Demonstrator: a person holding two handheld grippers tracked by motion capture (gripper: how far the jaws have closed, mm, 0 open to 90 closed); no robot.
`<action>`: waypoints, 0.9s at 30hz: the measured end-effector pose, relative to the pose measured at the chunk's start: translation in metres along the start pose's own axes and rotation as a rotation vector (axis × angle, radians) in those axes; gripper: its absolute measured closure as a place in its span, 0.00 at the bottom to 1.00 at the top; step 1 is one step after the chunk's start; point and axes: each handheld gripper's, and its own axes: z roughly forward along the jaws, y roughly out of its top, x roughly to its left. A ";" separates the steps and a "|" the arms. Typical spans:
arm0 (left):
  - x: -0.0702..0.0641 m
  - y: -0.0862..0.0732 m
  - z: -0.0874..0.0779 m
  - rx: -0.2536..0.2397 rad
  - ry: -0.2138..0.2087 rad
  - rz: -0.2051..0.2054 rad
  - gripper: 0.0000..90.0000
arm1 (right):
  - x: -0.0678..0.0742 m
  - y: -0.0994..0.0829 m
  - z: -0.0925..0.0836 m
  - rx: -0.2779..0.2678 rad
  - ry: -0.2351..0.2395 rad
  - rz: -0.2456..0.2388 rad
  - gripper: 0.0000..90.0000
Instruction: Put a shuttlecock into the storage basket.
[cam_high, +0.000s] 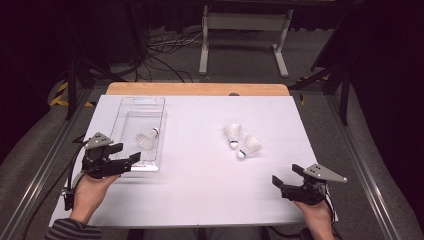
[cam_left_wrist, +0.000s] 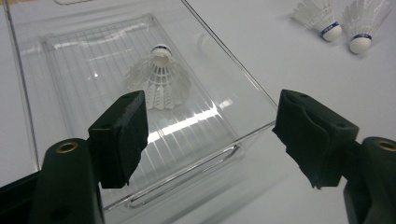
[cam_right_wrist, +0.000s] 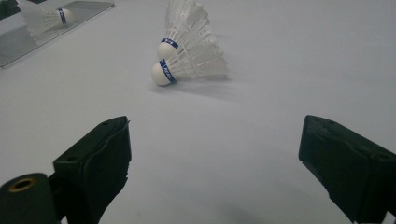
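A clear plastic tray (cam_high: 131, 112) lies at the left of the white table, with one white shuttlecock (cam_high: 147, 138) on its side inside it. Two more shuttlecocks (cam_high: 232, 134) (cam_high: 248, 146) lie close together right of centre. My left gripper (cam_high: 127, 153) hovers open at the tray's near end. In the left gripper view, the gripper (cam_left_wrist: 210, 100) looks over the tray rim (cam_left_wrist: 233, 70) at the shuttlecock (cam_left_wrist: 159, 79), with nothing between the pads. My right gripper (cam_high: 285, 173) is open near the front right. In the right gripper view, it (cam_right_wrist: 215, 123) faces the pair (cam_right_wrist: 191, 70) (cam_right_wrist: 184, 28), well short of them.
The white table sheet (cam_high: 200, 175) ends at a wooden strip (cam_high: 197, 89) along the far edge. Beyond it are a white desk frame (cam_high: 245, 30) and loose cables (cam_high: 165, 55) on the floor. Dark stands flank both sides of the table.
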 end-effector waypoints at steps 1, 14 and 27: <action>0.000 -0.001 0.000 -0.002 0.000 0.003 0.29 | 0.000 0.000 0.000 0.000 0.001 0.000 0.11; -0.006 -0.018 -0.008 -0.040 -0.021 0.017 0.28 | 0.000 0.000 0.000 0.002 -0.001 -0.003 0.11; -0.011 -0.038 -0.010 -0.097 -0.025 0.020 0.28 | 0.000 0.000 0.000 0.003 -0.002 -0.006 0.11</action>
